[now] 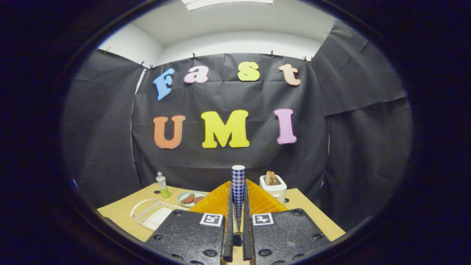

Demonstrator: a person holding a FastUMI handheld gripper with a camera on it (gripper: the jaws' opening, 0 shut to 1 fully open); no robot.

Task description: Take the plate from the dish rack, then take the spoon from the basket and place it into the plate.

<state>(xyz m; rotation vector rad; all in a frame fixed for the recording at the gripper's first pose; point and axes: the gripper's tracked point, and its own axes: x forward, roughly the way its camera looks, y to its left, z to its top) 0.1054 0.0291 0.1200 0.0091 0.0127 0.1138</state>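
Observation:
My gripper [238, 195] is shut on a spoon [238, 184] with a blue-and-white checked handle. The handle stands upright between the two fingers [229, 221] and rises above their tips. Its lower end is hidden in the narrow gap between them. Right behind the fingers lies an orange ribbed basket [261, 200] on the wooden table [121, 209]. A pale green plate [192, 198] with two brown pieces of food sits on the table beyond the fingers and to their left. A clear dish rack [151, 214] lies nearer, left of the fingers.
A white toaster [273, 187] with a slice of bread in it stands beyond the basket on the right. A small bottle [162, 185] with green liquid stands at the table's far left. Black cloth walls close in the table on three sides.

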